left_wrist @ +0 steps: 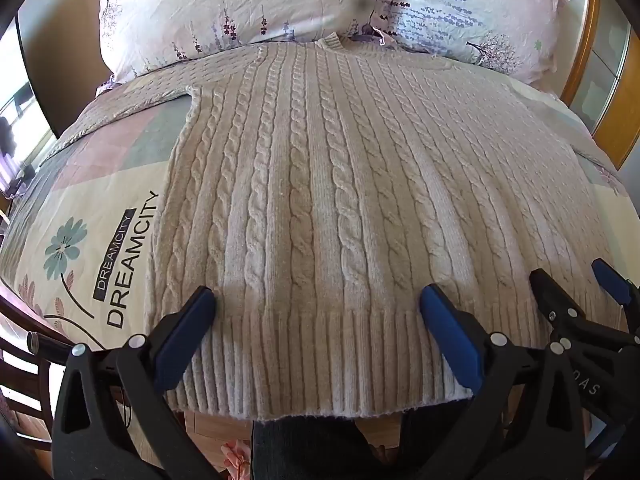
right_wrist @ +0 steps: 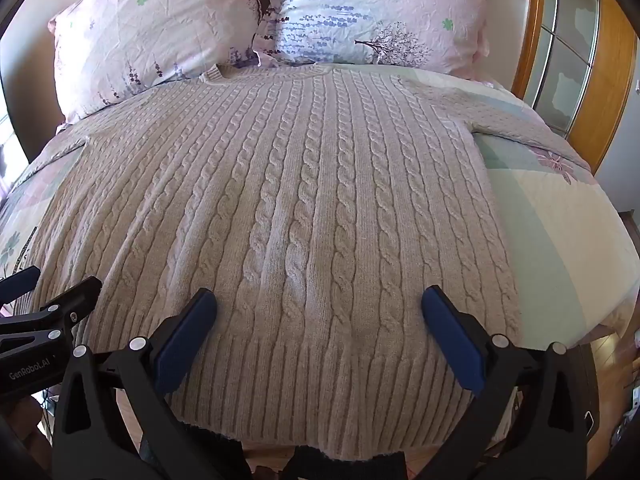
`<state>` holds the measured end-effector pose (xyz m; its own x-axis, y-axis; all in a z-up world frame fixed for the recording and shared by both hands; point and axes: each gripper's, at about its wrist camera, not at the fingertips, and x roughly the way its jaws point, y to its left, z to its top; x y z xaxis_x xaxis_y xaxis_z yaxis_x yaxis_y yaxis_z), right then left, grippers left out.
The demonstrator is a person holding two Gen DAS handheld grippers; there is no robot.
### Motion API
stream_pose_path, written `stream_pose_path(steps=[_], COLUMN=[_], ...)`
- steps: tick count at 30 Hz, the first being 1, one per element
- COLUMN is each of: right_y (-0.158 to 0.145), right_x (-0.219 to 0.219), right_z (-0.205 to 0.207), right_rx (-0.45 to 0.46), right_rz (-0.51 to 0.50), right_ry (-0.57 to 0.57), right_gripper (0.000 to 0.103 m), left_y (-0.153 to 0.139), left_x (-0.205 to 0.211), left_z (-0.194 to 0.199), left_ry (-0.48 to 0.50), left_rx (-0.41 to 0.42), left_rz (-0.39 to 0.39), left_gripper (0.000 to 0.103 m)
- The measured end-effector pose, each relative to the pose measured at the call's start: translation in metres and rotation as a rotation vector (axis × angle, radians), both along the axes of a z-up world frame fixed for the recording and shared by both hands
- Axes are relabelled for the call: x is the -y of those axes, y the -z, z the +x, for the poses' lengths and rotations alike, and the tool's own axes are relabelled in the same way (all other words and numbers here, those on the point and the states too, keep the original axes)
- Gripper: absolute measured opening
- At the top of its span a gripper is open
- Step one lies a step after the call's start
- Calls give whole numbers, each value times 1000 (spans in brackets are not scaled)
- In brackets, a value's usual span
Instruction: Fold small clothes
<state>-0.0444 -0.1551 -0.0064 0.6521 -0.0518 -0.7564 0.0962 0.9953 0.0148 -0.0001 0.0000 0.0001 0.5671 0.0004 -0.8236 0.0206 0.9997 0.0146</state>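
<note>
Left wrist view: left claw [left_wrist: 318, 300] spread wide, grasping nothing, poised over sweater [left_wrist: 320, 184] hem.
Right claw [right_wrist: 319, 300]: likewise spread, unloaded, just beside the left one.
Sweater: flat on bed [right_wrist: 560, 220], hem nearest, collar far, sleeves out.
Step (judged): fold not begun; next, pinch hem or sleeve.
Containers: none seen.
Beyond: pillows [left_wrist: 240, 4].

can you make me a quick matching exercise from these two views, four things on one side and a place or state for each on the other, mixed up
Things:
1. sweater
2. pillows
3. left gripper
4. DREAMCITY lettering

Places or states:
A. printed on the bedcover beside the sweater's left edge
B. open, fingers either side of the ribbed hem
C. spread flat, collar toward the headboard
D. at the head of the bed, beyond the collar

Pairs: 1-C, 2-D, 3-B, 4-A
</note>
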Motion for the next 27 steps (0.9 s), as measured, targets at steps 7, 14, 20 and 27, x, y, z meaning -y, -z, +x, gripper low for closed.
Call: stream_pose_path(steps=[7,14,20,27], right_y=[0,0,0,0], right_x=[0,1,0,1], right_z=[0,0,0,0], right_rx=[-1,1,1,1], right_rz=[1,0,0,0], right_ry=[0,0,0,0], right_gripper=[102,102,102,102], left_y=[-1,0,0,0], left_x=[0,0,0,0], left_z=[1,0,0,0], left_ry=[0,0,0,0], left_rx=[-2,3,5,6], left_rz=[0,1,1,2], left_gripper=[101,101,101,101])
